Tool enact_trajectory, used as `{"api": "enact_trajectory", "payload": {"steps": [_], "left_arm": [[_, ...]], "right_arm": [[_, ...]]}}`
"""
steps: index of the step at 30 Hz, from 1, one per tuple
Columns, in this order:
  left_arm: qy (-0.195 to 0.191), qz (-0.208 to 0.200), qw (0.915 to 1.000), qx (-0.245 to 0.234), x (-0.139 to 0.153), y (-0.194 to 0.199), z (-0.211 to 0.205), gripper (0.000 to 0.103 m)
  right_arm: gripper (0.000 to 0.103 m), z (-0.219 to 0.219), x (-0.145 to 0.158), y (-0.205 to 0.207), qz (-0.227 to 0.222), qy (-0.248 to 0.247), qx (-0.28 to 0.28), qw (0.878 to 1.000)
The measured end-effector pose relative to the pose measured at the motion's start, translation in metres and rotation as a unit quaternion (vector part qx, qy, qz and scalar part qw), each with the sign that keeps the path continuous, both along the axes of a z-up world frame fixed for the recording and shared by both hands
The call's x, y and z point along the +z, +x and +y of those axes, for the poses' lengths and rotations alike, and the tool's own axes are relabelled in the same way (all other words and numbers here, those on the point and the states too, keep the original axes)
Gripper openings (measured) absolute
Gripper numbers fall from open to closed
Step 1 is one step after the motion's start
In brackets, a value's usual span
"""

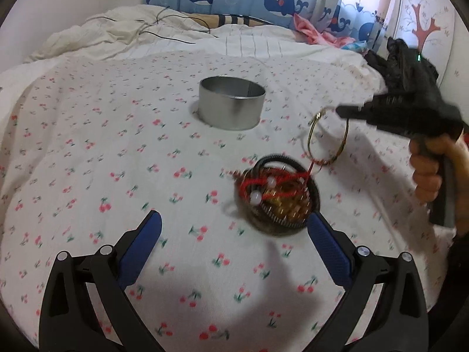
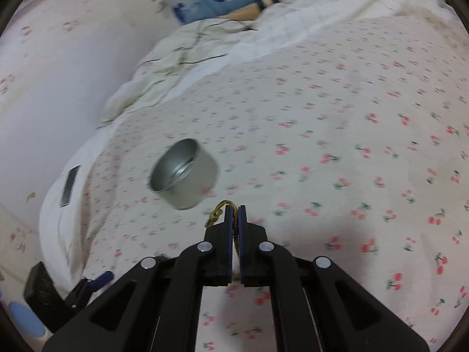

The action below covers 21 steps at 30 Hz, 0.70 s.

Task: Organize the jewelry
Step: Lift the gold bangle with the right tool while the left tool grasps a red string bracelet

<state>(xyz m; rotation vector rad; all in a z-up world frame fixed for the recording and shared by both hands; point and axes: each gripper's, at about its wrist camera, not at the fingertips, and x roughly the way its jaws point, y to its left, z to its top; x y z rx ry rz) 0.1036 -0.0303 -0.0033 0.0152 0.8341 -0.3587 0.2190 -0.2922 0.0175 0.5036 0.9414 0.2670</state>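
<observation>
No brand, label or writing can be read on anything in view. A round metal tin [image 1: 232, 106], open at the top, smooth-walled and empty as far as its inside is seen, is set upright on a bed [image 1: 117, 152] covered by a white sheet printed with small red cherries. Bare sheet is left on every side of the tin, with a wide stretch between it and the rumpled white duvet [image 1: 111, 38] at the far edge. A tangled heap of jewelry [image 1: 278, 195], made of black coiled cord, red string, white beads and gold-coloured pieces, is seen blurred in front of the tin, close by the right blue pad of the left tongs [image 1: 234, 243]. These tongs are held wide apart over the sheet, with nothing between them. The right tongs [image 2: 234, 215] are pressed together on a thin gold bangle [image 1: 328, 138], a twisted-wire ring from which a red thread trails into the heap; the bangle is held clear of the sheet, to the right of the tin and near it.
</observation>
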Motion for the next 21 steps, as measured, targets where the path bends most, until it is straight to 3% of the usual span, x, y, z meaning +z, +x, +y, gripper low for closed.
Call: {"api": "enact_trajectory", "payload": {"steps": [5,7,9,10,11,12,15,21], "left_arm": [[-0.044,0.029,0.9984,-0.019,-0.001,0.023,-0.005,0.096],[-0.063,0.038,0.9972,-0.009,-0.003,0.029,-0.004,0.091],[-0.073,0.049,0.9961,-0.010,-0.006,0.033,-0.005,0.058],[-0.071,0.055,0.9959,-0.007,-0.009,0.035,-0.006,0.050],[-0.072,0.061,0.9955,-0.009,-0.011,0.037,-0.006,0.033],[-0.069,0.070,0.9950,-0.014,-0.015,0.038,-0.009,0.024],[-0.060,0.058,0.9965,-0.013,-0.014,0.035,-0.010,0.011],[-0.054,0.033,0.9980,-0.003,0.000,0.031,-0.004,0.009]], "right_arm": [[0.004,0.005,-0.009,0.003,0.016,-0.004,0.003,1.000],[0.004,0.006,-0.012,0.003,0.021,-0.004,0.005,1.000],[0.004,0.009,-0.013,0.002,0.024,-0.005,0.006,1.000],[0.004,0.010,-0.013,0.003,0.025,-0.007,0.007,1.000],[0.004,0.011,-0.014,0.003,0.026,-0.007,0.008,1.000],[0.004,0.013,-0.014,0.004,0.026,-0.008,0.009,1.000],[0.004,0.014,-0.014,0.004,0.026,-0.008,0.009,1.000],[0.004,0.012,-0.012,0.002,0.018,0.001,0.010,1.000]]}}
